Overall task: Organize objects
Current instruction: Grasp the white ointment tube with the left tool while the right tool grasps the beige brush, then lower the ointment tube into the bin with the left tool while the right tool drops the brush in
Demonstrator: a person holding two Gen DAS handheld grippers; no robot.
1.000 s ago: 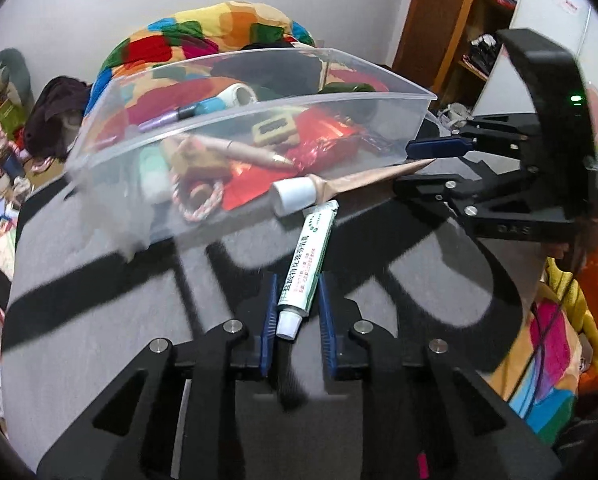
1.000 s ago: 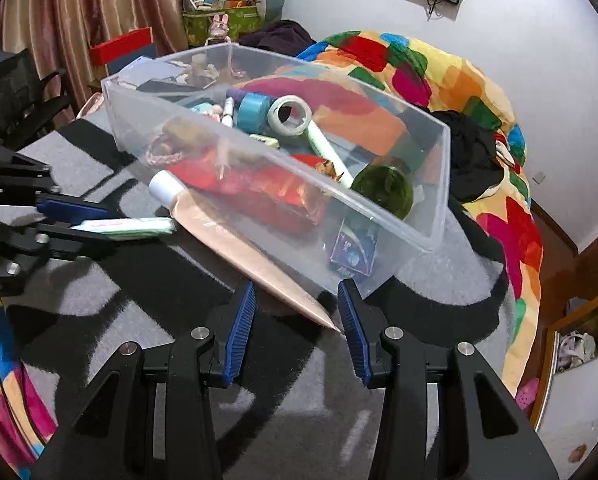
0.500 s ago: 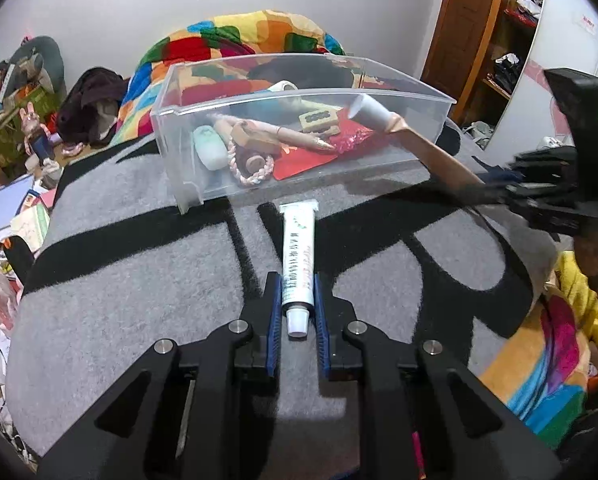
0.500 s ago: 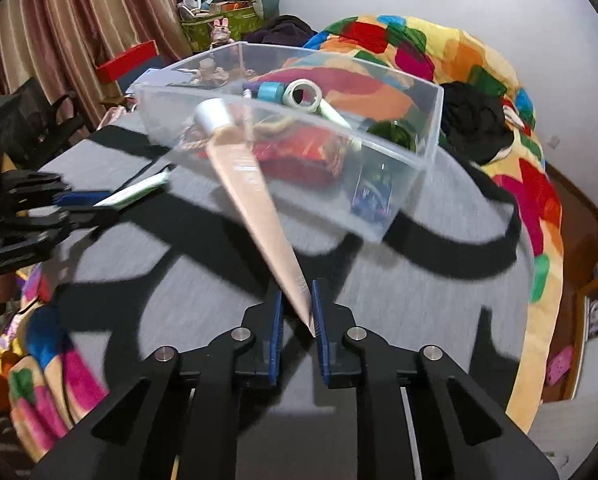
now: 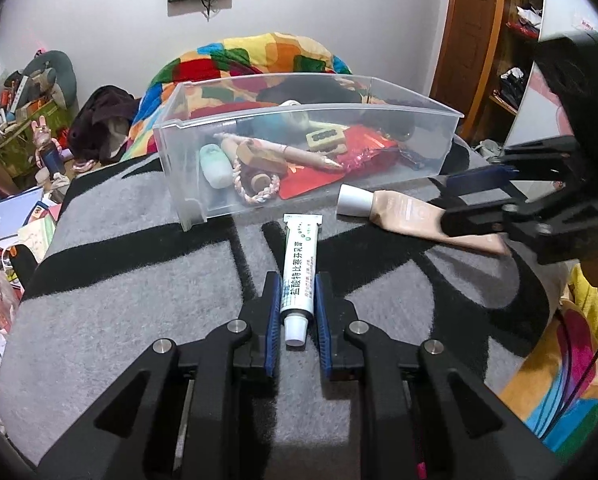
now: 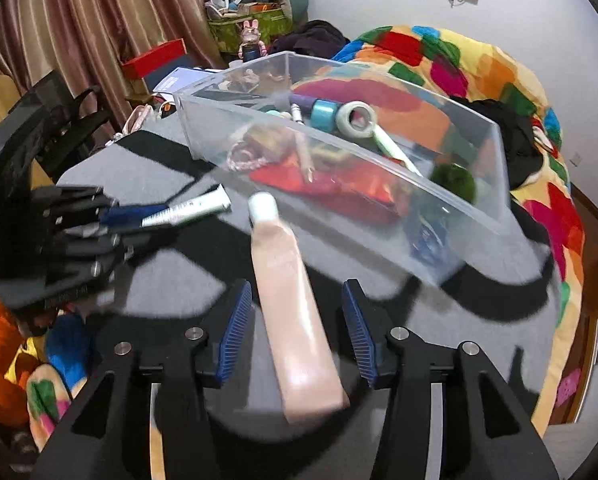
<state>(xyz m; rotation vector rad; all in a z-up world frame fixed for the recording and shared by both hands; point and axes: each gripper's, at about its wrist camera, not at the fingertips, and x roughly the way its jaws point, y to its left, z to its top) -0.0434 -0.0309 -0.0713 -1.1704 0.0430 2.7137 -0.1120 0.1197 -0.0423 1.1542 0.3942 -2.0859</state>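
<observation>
My left gripper (image 5: 297, 280) is shut on a white ointment tube (image 5: 299, 256), cap toward me, low over the grey and black blanket (image 5: 139, 300). The right wrist view shows that left gripper (image 6: 147, 226) and the white ointment tube (image 6: 195, 206) at the left. A beige cream tube (image 6: 291, 288) lies between the jaws of my right gripper (image 6: 297, 292). Those jaws are opening and the pads stand clear of it. The left wrist view has the beige cream tube (image 5: 403, 216) on the blanket, its white cap near the clear plastic bin (image 5: 187, 184), with the right gripper (image 5: 447, 200) at its tail.
The clear plastic bin (image 6: 479, 208) holds several items, among them tape rolls (image 6: 357, 120), a rope ring (image 5: 259, 190) and a red packet (image 5: 363, 152). A patchwork quilt (image 5: 259, 56) is heaped behind it. Clutter (image 5: 19, 92) fills the left side, and a wooden door (image 5: 471, 40) stands at the right.
The right gripper, shut on the beige tube and holding it up by the bin half a second ago, now has its jaws apart with the tube down on the blanket. The left gripper keeps its grip.
</observation>
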